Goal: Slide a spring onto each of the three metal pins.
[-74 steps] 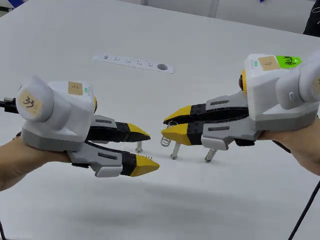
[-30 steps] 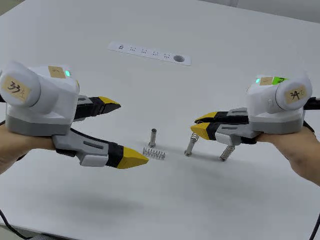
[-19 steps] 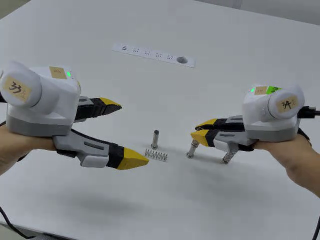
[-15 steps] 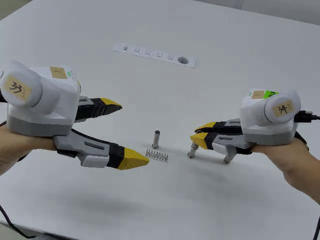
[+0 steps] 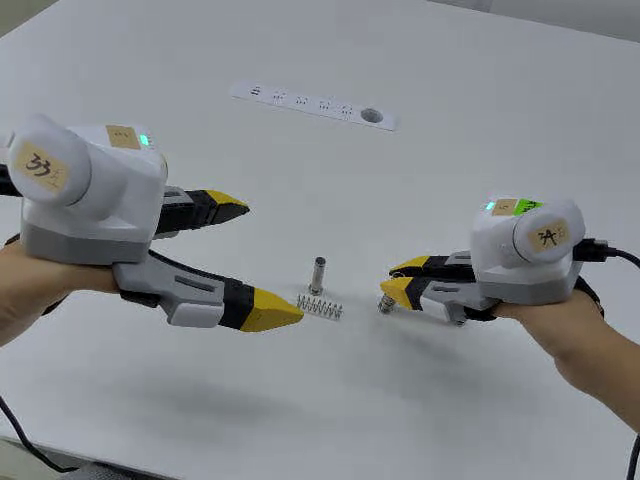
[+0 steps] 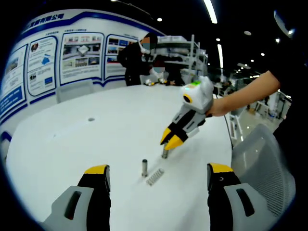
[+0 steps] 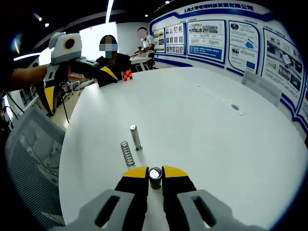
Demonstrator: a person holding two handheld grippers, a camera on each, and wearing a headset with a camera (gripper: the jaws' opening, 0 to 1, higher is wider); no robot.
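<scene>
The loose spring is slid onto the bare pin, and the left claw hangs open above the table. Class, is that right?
No. The spring is not on the pin; it lies flat on the table beside it, as the right gripper view shows. The left claw does hang open above the table.

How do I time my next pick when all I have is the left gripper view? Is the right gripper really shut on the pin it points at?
Observer: Yes. In the right gripper view the right gripper has both yellow tips against the sides of the gripped pin, with the pin's top between them.
Operator: Any spring on it?
Observer: The head view shows what look like coils just under those tips.
Operator: And my own tips?
Observer: In the head view the left gripper is wide open. Its lower tip stops short of the loose spring, which lies flat in front of the bare pin.
</scene>
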